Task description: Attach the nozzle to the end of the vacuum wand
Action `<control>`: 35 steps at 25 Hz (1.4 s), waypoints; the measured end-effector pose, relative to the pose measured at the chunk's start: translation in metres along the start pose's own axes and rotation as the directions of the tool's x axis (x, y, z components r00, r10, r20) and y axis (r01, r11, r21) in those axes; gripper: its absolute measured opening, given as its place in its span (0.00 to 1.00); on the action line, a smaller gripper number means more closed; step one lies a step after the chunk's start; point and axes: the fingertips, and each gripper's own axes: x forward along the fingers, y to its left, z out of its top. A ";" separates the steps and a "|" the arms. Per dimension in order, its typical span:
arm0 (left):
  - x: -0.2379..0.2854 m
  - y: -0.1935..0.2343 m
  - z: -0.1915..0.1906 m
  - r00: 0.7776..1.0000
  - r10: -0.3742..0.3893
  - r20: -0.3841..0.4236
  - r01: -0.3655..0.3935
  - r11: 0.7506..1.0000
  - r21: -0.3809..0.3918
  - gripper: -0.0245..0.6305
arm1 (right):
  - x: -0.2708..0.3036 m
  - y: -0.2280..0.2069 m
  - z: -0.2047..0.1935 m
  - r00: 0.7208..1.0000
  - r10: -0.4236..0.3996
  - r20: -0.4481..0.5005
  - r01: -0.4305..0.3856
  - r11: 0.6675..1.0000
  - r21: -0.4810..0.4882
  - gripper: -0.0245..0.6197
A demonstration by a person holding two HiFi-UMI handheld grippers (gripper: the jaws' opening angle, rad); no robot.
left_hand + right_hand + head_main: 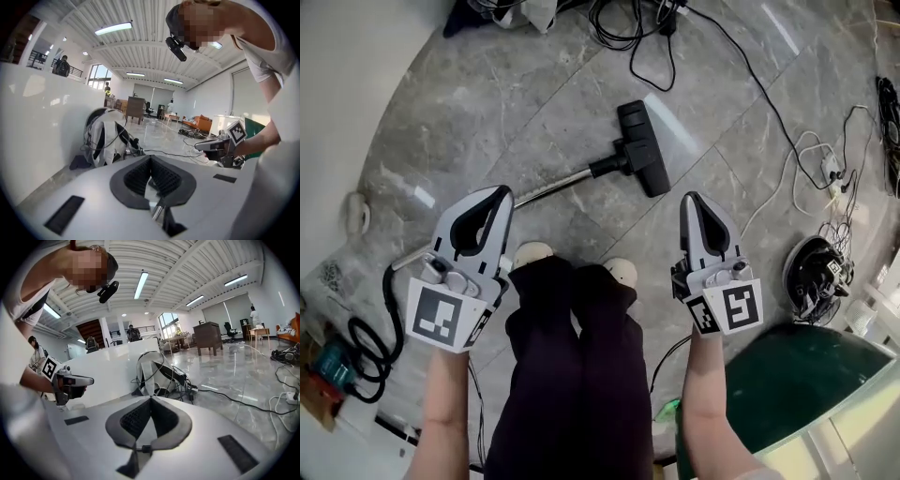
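In the head view a black floor nozzle lies on the grey marble floor, joined to the end of a silver vacuum wand that runs down-left. My left gripper is held up over the wand, shut and empty. My right gripper hovers to the right of my feet, also shut and empty. Each gripper view looks level across the room: the left gripper shows its tips together, and so does the right gripper. Neither touches the vacuum.
Black and white cables trail across the floor at the top and right. A vacuum hose coils at lower left. A round robot vacuum and a green tabletop sit at the right. A white bag with cords leans on a white wall.
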 end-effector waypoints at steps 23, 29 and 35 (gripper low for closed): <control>-0.190 -0.083 0.351 0.967 0.093 0.237 -0.098 0.995 0.010 0.05 | -0.189 0.107 0.362 0.957 -0.207 0.205 0.189 0.976 0.106 0.06; -0.191 -0.112 0.358 0.969 0.077 0.234 -0.092 0.994 0.053 0.05 | -0.205 0.119 0.375 0.930 -0.281 0.238 0.279 0.959 0.043 0.06; -0.179 -0.116 0.355 0.965 0.061 0.255 -0.071 0.997 0.032 0.05 | -0.205 0.111 0.378 0.912 -0.309 0.271 0.311 0.950 0.034 0.06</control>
